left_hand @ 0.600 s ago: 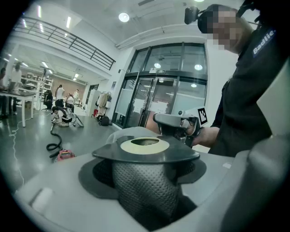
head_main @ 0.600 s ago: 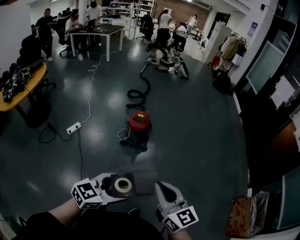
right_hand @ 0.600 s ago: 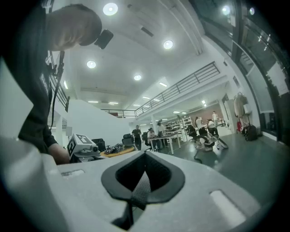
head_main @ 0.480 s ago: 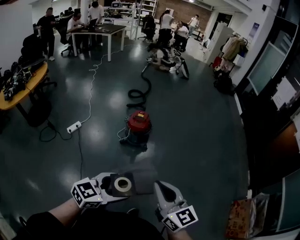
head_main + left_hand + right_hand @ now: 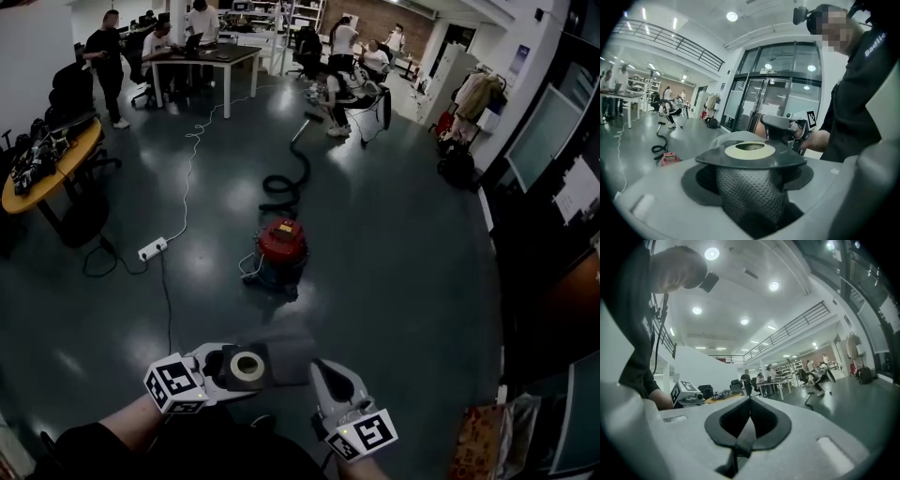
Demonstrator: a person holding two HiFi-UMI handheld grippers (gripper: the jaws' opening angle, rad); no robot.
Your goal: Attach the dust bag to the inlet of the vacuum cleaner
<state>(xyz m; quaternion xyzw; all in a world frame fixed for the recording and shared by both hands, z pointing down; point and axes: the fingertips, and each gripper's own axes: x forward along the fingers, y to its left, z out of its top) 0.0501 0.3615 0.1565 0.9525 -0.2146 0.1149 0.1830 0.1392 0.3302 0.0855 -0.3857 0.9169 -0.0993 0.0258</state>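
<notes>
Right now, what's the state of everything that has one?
Left gripper: jaws shut on dust bag.
Right gripper: jaws shut, empty.
Dust bag: held, not on the vacuum.
Vacuum: upright on floor, red lid on.
Hose: looped on floor.

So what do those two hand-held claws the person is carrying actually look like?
Both the left gripper and the right gripper are pale grey moulded plastic shells that taper towards the tip. Each has a white cube at the back, printed with black square markers. The gripping pads are dark with a dimpled texture. The person wears a dark top, with bare forearms.
</notes>
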